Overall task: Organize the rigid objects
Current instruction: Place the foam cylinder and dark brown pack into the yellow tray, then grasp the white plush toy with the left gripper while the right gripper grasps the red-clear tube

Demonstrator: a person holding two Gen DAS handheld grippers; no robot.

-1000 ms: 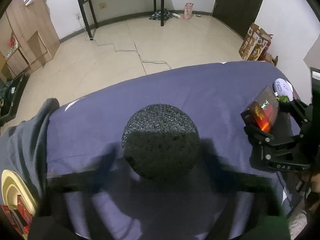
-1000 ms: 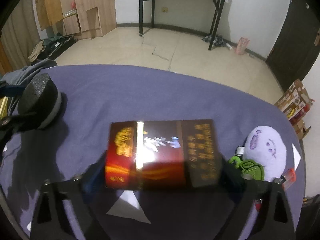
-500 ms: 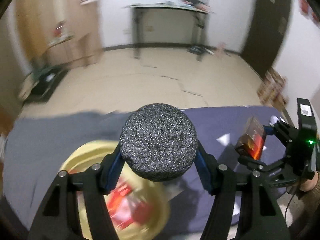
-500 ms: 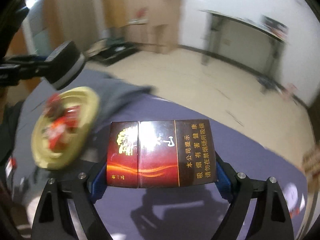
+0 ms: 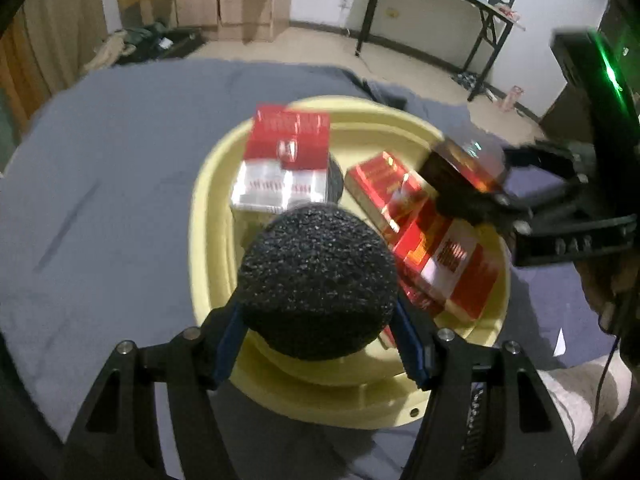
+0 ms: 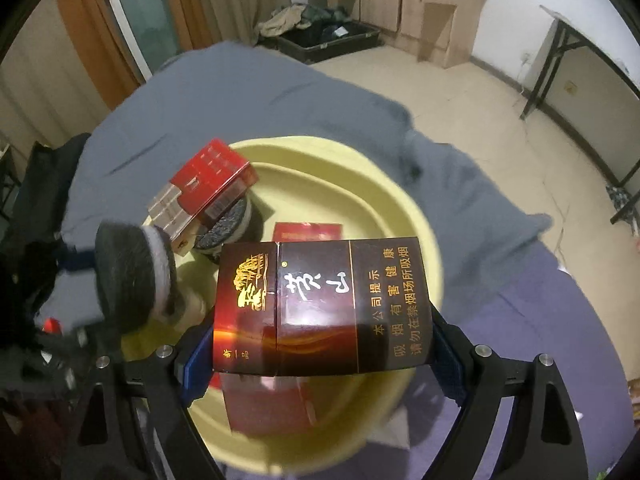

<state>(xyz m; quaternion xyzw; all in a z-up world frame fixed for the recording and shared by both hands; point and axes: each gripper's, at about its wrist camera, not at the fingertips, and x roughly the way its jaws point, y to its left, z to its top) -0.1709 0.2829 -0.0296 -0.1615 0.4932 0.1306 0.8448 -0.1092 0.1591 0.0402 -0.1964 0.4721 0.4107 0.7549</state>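
Observation:
My left gripper [image 5: 318, 316] is shut on a black grainy disc [image 5: 318, 280] and holds it above the near side of a yellow basin [image 5: 208, 216]. My right gripper [image 6: 320, 344] is shut on a dark brown cigarette box [image 6: 320, 304] and holds it over the basin [image 6: 384, 184]. The right gripper with its box also shows in the left wrist view [image 5: 464, 172], over the basin's right rim. The basin holds a red and white cigarette box [image 5: 284, 164], a long red carton [image 5: 424, 236] and another black disc [image 6: 224, 224].
The basin stands on a table under grey and purple cloth [image 5: 100, 168]. Beyond lie a tiled floor [image 6: 460, 92], a black folding table [image 5: 432, 4], wooden cabinets [image 5: 236, 8] and a dark bin [image 6: 328, 40].
Both grippers have swung left from the purple cloth to over the yellow basin, each still holding its object. The plush toy has left the right wrist view.

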